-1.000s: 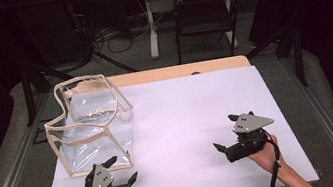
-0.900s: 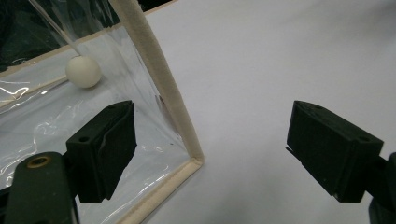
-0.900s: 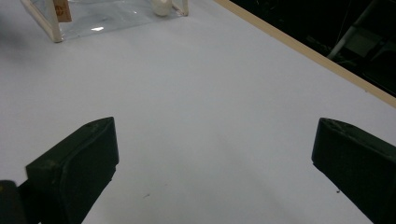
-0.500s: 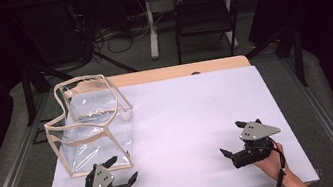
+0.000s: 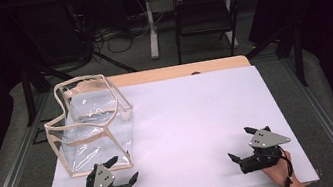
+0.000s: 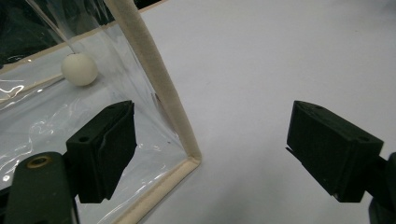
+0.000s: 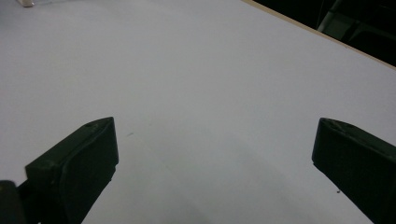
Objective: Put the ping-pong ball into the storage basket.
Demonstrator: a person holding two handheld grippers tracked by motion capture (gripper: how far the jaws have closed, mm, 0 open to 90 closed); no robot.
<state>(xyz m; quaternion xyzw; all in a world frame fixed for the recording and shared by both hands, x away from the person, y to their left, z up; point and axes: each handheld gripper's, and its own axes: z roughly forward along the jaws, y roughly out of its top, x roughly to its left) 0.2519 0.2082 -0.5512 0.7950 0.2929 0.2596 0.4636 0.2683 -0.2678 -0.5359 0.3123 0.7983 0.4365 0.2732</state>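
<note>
Standing at the near left of the white table top, the clear plastic bag is held upright by its cream-coloured edge binding, so that its open mouth faces upward. A small white ball is seen through the clear wall in the left gripper view, lying on the bag's floor toward the far side. The left gripper is positioned just beside the bag's near corner, with its jaws spread wide and nothing held between them; in its own view one jaw overlaps the clear wall and the other stands over bare table, so the corner seam lies between them. This placement is judged to suit a grasp on the bound corner, where the binding gives firmer purchase than the slack film. The right gripper is kept well apart from the bag, low over the near right of the table, its jaws likewise fully apart and empty. It is judged to be parked there so that the working area is left free, or so that it is ready to steady the bag if required. Contact between either gripper and the bag cannot be confirmed
</note>
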